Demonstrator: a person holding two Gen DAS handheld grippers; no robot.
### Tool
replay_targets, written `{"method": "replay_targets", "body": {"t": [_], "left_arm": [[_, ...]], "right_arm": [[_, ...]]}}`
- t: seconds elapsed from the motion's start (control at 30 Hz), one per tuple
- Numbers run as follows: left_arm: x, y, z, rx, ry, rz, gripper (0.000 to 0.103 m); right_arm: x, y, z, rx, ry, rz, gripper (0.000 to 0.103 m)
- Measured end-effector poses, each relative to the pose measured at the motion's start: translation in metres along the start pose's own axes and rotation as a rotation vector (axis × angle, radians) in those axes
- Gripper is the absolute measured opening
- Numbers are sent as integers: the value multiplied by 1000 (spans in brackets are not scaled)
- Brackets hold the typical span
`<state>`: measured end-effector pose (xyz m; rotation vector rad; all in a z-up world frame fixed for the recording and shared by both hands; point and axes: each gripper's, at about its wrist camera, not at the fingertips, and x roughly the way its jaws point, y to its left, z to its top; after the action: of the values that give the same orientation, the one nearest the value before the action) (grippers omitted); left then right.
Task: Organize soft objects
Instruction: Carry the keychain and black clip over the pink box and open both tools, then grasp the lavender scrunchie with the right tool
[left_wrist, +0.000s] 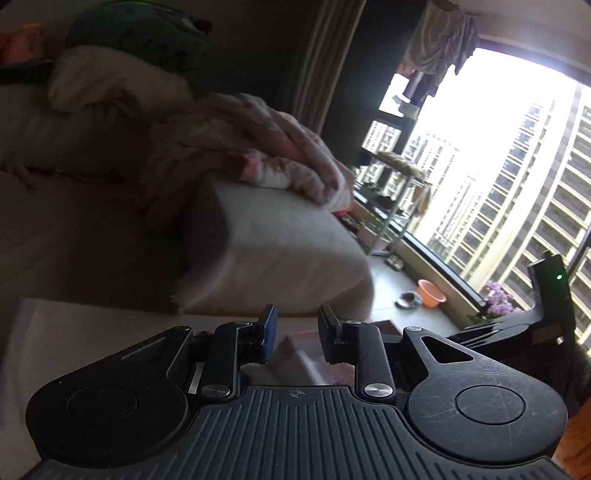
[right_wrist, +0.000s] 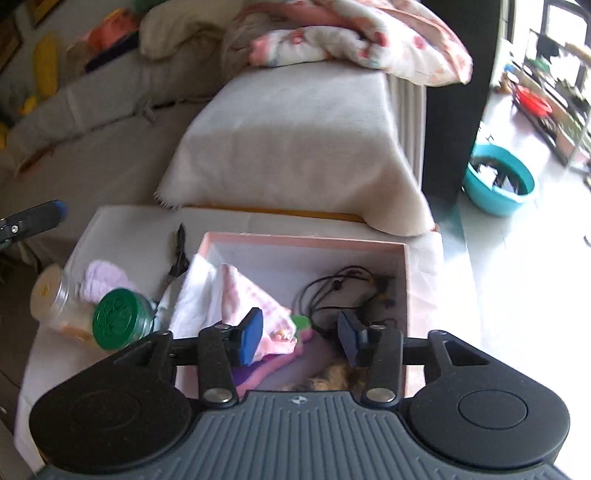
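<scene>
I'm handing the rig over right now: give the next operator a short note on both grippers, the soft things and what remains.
Left gripper: open, empty, low in front of the sofa armrest.
Right gripper: open, empty, over the pink box.
In the box: white and pink cloths, purple cloth, a furry item, black cables.
Outside, left of the box: lilac knit item, by the green-lidded jar and clear jar.
Left: likely the lilac item goes in.
</scene>
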<state>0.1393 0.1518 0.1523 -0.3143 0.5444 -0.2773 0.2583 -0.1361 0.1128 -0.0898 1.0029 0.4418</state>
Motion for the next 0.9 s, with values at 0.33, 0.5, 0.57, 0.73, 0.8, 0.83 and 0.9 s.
{"method": "replay_targets", "body": {"t": [0.33,0.5,0.57,0.73,0.8,0.83,0.9], "left_arm": [[-78,104,-32,-155,32,146,27],[-87,112,-40,-174,36,53,27],[-93,111,-51,-139,21,34,27],[-96,92,-79,9,24,-24,27],[-97,82,-94,50,38,-65,27],[-96,78,-101,58,49,-83,27],[-93,72,-115,61,75,-106,27]], "right_arm": [[-28,102,24,-155,-115,57,69],[2,167,46,-299,41,251,70],[20,184,53,-300,87,273,70],[64,202,62,-232,169,293,69],[74,205,63,-246,172,289,68],[77,204,63,-248,174,286,68],[88,200,67,-221,181,276,68]]}}
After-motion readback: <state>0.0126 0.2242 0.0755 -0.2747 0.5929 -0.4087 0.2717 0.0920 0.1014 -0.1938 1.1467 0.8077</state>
